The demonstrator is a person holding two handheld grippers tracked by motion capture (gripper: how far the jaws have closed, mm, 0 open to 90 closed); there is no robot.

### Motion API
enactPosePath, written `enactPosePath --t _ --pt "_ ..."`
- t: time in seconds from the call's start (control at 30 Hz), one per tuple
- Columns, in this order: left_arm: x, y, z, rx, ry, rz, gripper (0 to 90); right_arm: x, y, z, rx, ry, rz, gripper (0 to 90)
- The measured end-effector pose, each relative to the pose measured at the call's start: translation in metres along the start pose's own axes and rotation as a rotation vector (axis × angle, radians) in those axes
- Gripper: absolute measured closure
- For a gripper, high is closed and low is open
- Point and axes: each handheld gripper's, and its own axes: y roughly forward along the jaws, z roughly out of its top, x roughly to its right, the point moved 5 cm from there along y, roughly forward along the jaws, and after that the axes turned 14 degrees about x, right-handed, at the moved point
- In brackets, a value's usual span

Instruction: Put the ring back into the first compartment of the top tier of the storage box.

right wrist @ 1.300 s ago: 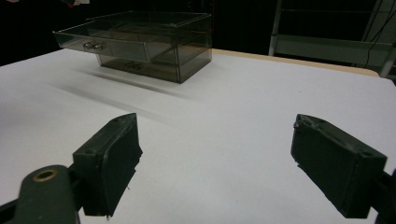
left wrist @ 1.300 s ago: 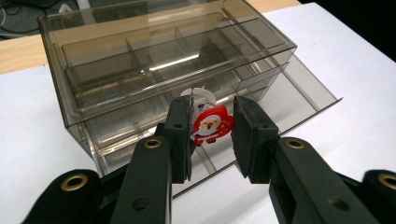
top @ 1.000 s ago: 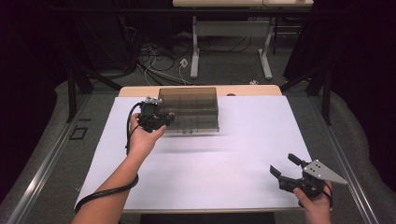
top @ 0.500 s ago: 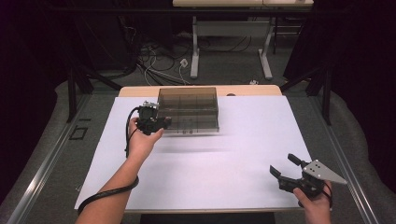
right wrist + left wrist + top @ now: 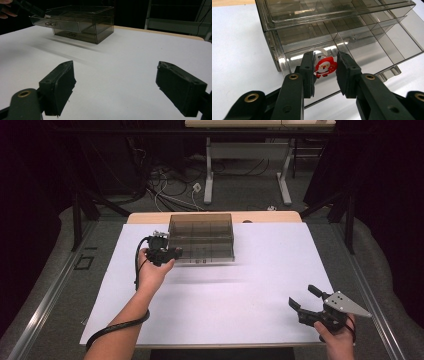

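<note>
I see a white surface [image 5: 240, 290] with a strip of bare wood along its far edge. One thing stands directly on it: a smoky transparent drawer cabinet [image 5: 201, 236], set near the far edge and left of the middle. Its lower drawer [image 5: 362, 50] is pulled out over the white sheet, and I can see its divided compartments.

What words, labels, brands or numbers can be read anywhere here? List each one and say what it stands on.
None: no readable text in any view.
Santa figure between the left gripper's fingers: a picture, no lettering.
Smoky plastic drawer box: small pale marks low on its front in the high view, too small and blurred to read.
Right gripper: no markings.
</note>
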Motion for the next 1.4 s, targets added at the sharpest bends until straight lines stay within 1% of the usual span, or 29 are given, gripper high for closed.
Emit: enactPosePath --t 0.13,0.17,0.23,0.3,0.37,0.47,0.57,0.6,0.63,0.77,0.83,0.97,1.07,1.17,1.4 --pt "0.001 0.000 0.000 -0.006 0.003 -0.006 68.3 0.000 0.000 0.000 -0.001 -0.002 0.003 14.9" --pt "0.001 0.000 0.001 -0.003 0.013 -0.002 68.3 0.000 0.000 0.000 -0.001 -0.002 0.003 14.9" --pt "0.002 0.000 0.001 0.000 0.007 -0.005 68.2 0.000 0.000 0.000 0.000 0.000 0.002 14.9" --pt "0.001 0.000 0.002 0.001 0.014 0.000 68.2 0.000 0.000 0.000 -0.001 -0.001 0.003 14.9" --pt "0.002 0.000 0.002 0.002 0.009 -0.003 68.1 0.000 0.000 0.000 0.000 0.000 0.003 14.9" --pt "0.002 0.000 0.003 0.001 0.017 -0.002 67.8 0.000 0.000 0.000 0.000 0.002 0.002 14.9" --pt "0.002 -0.001 0.003 0.009 0.017 -0.004 66.7 0.000 0.000 0.000 0.000 0.001 0.002 14.9" --pt "0.002 -0.001 0.004 0.013 0.011 -0.009 65.3 0.000 0.000 0.000 0.001 0.001 0.003 14.9" --pt "0.002 -0.002 0.005 0.017 0.023 -0.009 64.1 0.000 0.000 0.000 0.000 0.001 0.003 14.9" --pt "0.003 -0.004 0.009 0.036 0.026 -0.011 59.4 0.000 0.000 0.000 0.000 -0.002 0.003 14.9" --pt "0.004 -0.005 0.011 0.049 0.032 -0.016 57.2 0.000 0.000 0.000 -0.002 -0.001 0.004 14.9" --pt "0.004 -0.008 0.014 0.066 0.053 -0.014 52.3 0.000 0.000 0.000 0.000 -0.002 0.003 14.9" --pt "0.005 -0.009 0.016 0.076 0.053 -0.022 49.1 0.000 0.000 0.000 -0.001 -0.001 0.003 14.9" --pt "0.006 -0.011 0.017 0.085 0.066 -0.025 47.3 0.000 0.000 0.000 -0.003 -0.001 0.006 14.9" --pt "0.008 -0.013 0.018 0.096 0.059 -0.040 43.5 0.000 0.000 0.000 -0.005 0.001 0.005 14.9"
